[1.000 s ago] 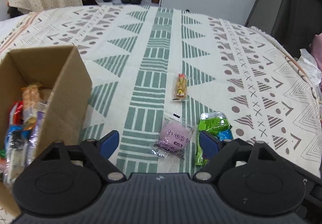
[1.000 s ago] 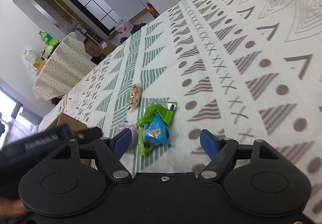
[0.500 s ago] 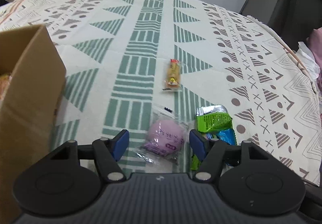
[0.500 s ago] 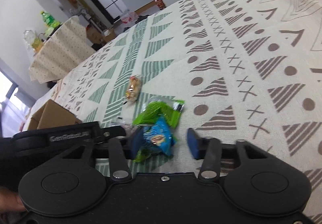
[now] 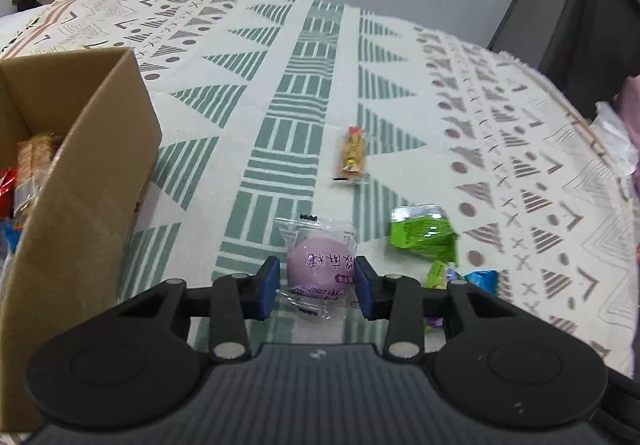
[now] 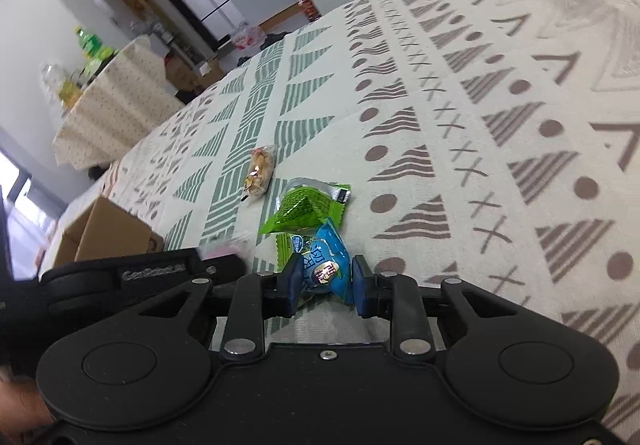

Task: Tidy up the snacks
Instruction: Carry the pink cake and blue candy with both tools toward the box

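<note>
My left gripper (image 5: 316,287) is shut on a purple round snack in a clear wrapper (image 5: 320,265), low over the patterned cloth. My right gripper (image 6: 325,285) is shut on a blue snack packet (image 6: 327,265). A green packet (image 5: 424,235) lies just beyond it and also shows in the right wrist view (image 6: 308,205). A small orange-yellow snack (image 5: 353,157) lies farther out, seen in the right wrist view too (image 6: 261,171). An open cardboard box (image 5: 92,165) holding several snacks stands at the left.
The left gripper's body (image 6: 152,273) fills the lower left of the right wrist view. The patterned tablecloth (image 5: 312,85) covers the table. A dark chair (image 5: 580,25) stands past the right edge. Another covered table (image 6: 116,105) stands in the room behind.
Both grippers have moved forward and closed: the left jaws came in onto the purple snack, the right jaws onto the blue packet. The box has come further into the left wrist view.
</note>
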